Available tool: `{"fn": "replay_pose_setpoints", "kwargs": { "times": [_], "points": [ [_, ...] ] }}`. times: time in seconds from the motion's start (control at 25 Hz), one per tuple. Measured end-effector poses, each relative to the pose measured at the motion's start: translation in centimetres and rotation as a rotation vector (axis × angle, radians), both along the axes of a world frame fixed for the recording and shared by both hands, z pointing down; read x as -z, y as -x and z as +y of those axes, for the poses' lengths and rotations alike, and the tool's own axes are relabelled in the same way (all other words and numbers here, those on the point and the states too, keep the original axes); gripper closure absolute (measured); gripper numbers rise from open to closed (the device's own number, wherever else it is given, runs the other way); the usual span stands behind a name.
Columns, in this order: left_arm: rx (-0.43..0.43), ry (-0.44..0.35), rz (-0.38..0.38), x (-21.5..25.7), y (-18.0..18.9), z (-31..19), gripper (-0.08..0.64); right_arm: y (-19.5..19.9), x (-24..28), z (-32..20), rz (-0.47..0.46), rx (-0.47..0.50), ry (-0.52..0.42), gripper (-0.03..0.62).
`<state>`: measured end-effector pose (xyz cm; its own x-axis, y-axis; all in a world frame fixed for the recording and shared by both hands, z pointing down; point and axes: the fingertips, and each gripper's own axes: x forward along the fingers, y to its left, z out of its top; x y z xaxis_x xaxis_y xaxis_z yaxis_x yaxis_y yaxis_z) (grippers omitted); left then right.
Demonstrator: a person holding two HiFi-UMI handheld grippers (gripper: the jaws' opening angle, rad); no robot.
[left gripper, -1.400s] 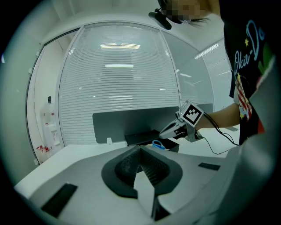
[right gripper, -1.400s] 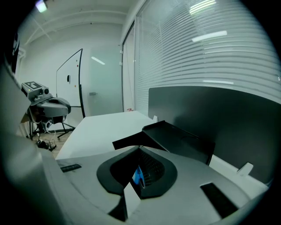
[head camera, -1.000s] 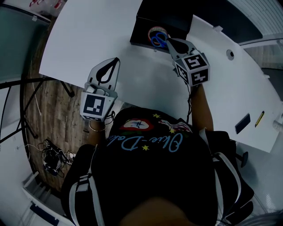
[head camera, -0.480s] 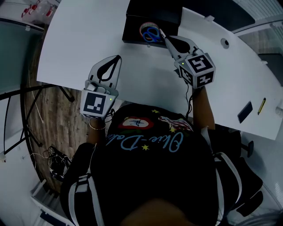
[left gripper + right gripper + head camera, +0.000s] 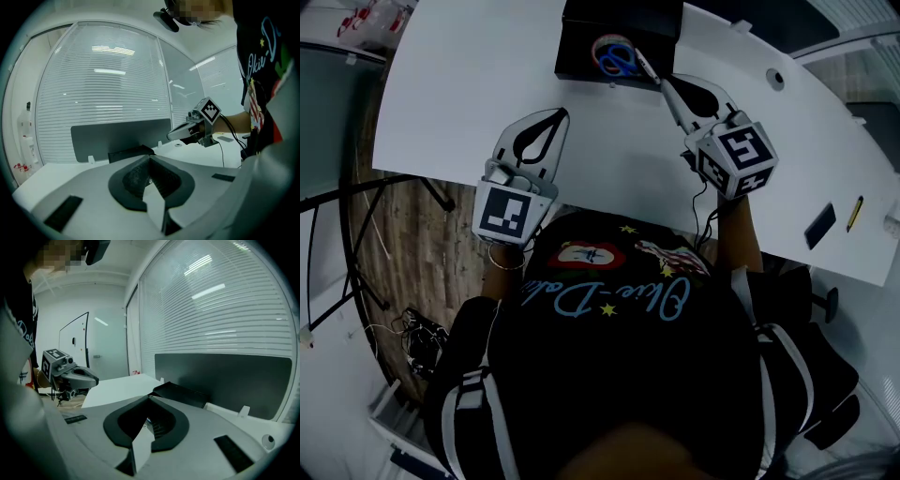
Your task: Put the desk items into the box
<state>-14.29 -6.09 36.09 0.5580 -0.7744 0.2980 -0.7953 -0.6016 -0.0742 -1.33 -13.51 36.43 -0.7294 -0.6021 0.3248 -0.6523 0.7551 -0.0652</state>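
A black open box [image 5: 619,28] stands at the far side of the white desk [image 5: 469,103]. Inside lie a roll of tape [image 5: 602,49] and blue-handled scissors [image 5: 621,62]. My right gripper [image 5: 664,82] is shut, and its tips hang just off the box's near right corner. Nothing shows between its jaws. My left gripper [image 5: 562,113] is shut and empty, and it hovers over bare desk to the near left of the box. In the left gripper view the box [image 5: 129,153] shows beyond the closed tips [image 5: 150,158]. The box [image 5: 183,393] also appears in the right gripper view, past that gripper's tips [image 5: 149,398].
A flat black item [image 5: 818,228] and a thin yellow one [image 5: 853,213] lie far right on the desk, near its front edge. A cable hole [image 5: 775,80] sits right of the box. A dark grey panel [image 5: 225,380] backs the desk. Wooden floor with cables [image 5: 412,333] lies left.
The right gripper has drawn back and up from over the box's front edge to beside its near right corner. The left gripper has shifted slightly forward. Both stay shut.
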Motion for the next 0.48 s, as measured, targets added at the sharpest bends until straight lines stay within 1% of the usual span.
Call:
{"fn": "replay_pose_setpoints", "kwargs": {
  "times": [0.16, 0.28, 0.48],
  "points": [
    [-0.025, -0.003, 0.015, 0.3, -0.9, 0.4, 0.56, -0.6, 0.4, 1.5, -0.031, 0.01, 0.011, 0.588],
    [-0.043, -0.003, 0.024, 0.5, -1.4, 0.8, 0.56, -1.2, 1.2, 2.3, -0.052, -0.008, 0.009, 0.588],
    [-0.06, -0.003, 0.085, 1.5, -2.0, 1.4, 0.56, -2.6, 2.1, 3.0, -0.092, -0.054, 0.007, 0.588]
  ]
}}
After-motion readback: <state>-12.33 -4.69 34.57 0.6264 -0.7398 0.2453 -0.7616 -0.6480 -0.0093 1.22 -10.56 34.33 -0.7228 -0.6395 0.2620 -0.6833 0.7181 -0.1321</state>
